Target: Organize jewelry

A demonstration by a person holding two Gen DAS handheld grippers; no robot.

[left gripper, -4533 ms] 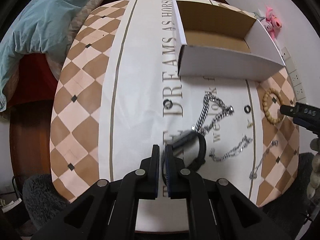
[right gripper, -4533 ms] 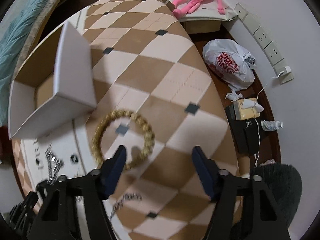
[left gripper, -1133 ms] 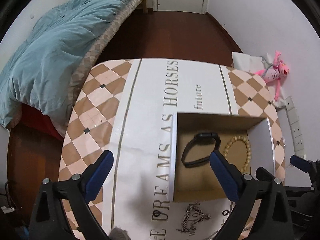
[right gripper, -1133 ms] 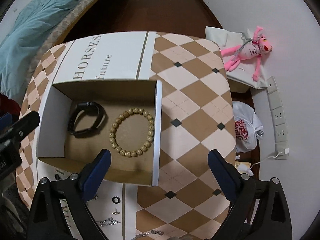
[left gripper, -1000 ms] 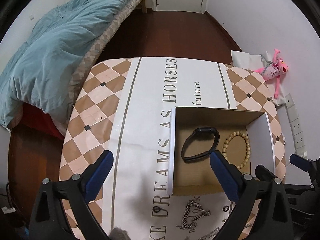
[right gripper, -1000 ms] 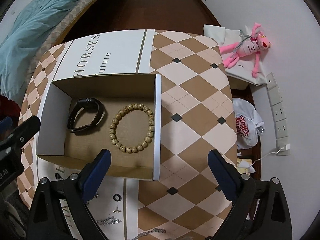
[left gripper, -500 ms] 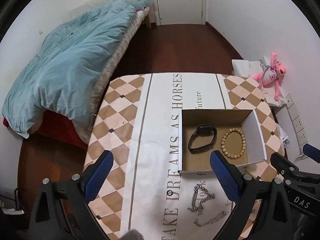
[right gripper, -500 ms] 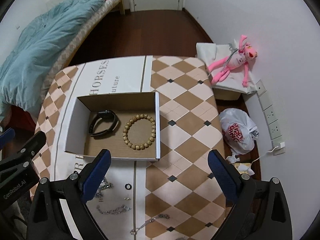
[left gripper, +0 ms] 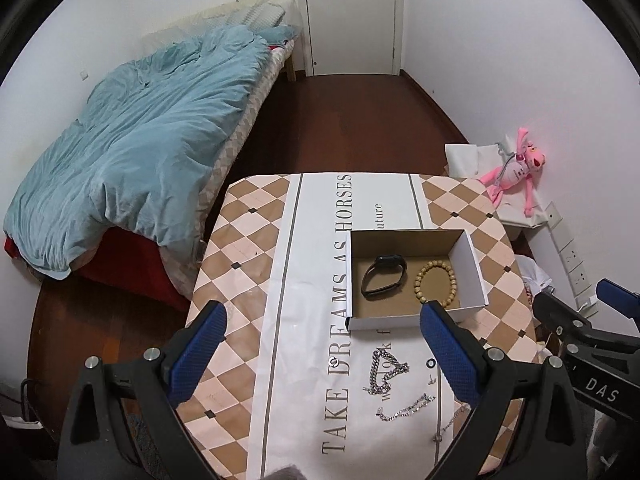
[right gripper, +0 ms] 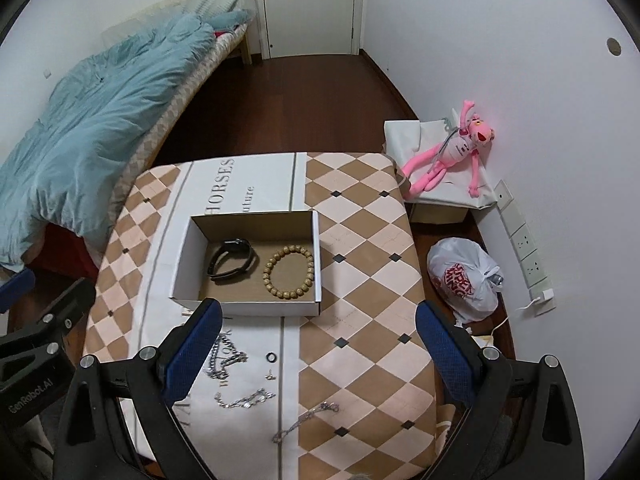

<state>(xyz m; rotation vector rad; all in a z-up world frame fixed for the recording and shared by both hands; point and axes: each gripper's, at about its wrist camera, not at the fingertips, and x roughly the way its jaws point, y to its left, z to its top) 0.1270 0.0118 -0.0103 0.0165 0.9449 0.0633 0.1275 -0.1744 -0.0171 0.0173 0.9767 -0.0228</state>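
Observation:
An open cardboard box (left gripper: 472,264) (right gripper: 180,264) sits on the checkered table (left gripper: 248,248) (right gripper: 360,280). Inside it lie a black watch band (left gripper: 383,276) (right gripper: 232,263) and a wooden bead bracelet (left gripper: 435,282) (right gripper: 289,266). In front of the box lie silver chains (left gripper: 386,372) (right gripper: 240,400), a small black ring (left gripper: 431,364) (right gripper: 271,357) and an earring (right gripper: 271,376). My left gripper (left gripper: 324,356) and right gripper (right gripper: 318,344) both hang high above the table, open and holding nothing.
A bed with a blue duvet (left gripper: 132,152) stands left of the table. A pink plush toy (right gripper: 452,156) lies on a white box by the right wall, with a plastic bag (right gripper: 464,280) and wall sockets (right gripper: 524,248) nearby. A door (left gripper: 352,16) is at the back.
Both grippers have risen and pulled back from the box, so the whole table and room now show. The watch band and bead bracelet, earlier on the table, now lie in the box.

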